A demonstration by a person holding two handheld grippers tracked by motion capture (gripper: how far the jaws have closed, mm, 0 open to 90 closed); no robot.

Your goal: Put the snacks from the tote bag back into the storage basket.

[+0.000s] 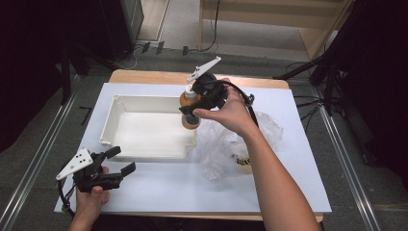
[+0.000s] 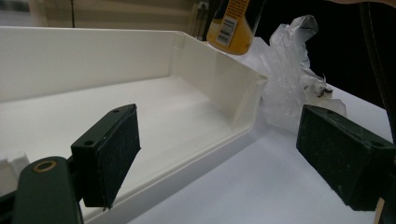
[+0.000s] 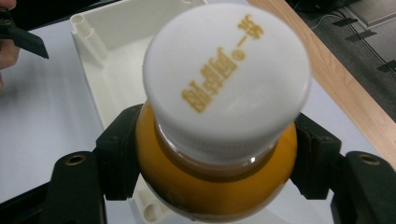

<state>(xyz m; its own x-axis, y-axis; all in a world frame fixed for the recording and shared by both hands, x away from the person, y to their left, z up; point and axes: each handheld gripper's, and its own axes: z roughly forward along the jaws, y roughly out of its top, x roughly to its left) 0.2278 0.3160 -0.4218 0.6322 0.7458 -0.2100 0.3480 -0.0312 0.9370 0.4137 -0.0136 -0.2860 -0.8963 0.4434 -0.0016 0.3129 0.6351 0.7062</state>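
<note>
An orange bottle (image 1: 190,107) with a white cap (image 3: 227,77) hangs above the right end of the white tray (image 1: 126,101), gripped at its shoulder by my right gripper (image 1: 196,108). In the right gripper view both black pads (image 3: 120,158) press against the orange bottle (image 3: 215,186) from either side. The bottle's lower part (image 2: 232,24) shows at the top of the left gripper view. My left gripper (image 1: 121,160) rests near the table's front left corner, open and holding nothing, its pads (image 2: 108,154) wide apart, pointing toward the tray (image 2: 243,88).
A crumpled clear plastic bag (image 1: 226,142) lies right of the tray, under my right forearm; it also appears as the bag (image 2: 287,70) in the left gripper view. The white tabletop (image 1: 202,187) ends at a wooden edge (image 1: 149,77) at the back.
</note>
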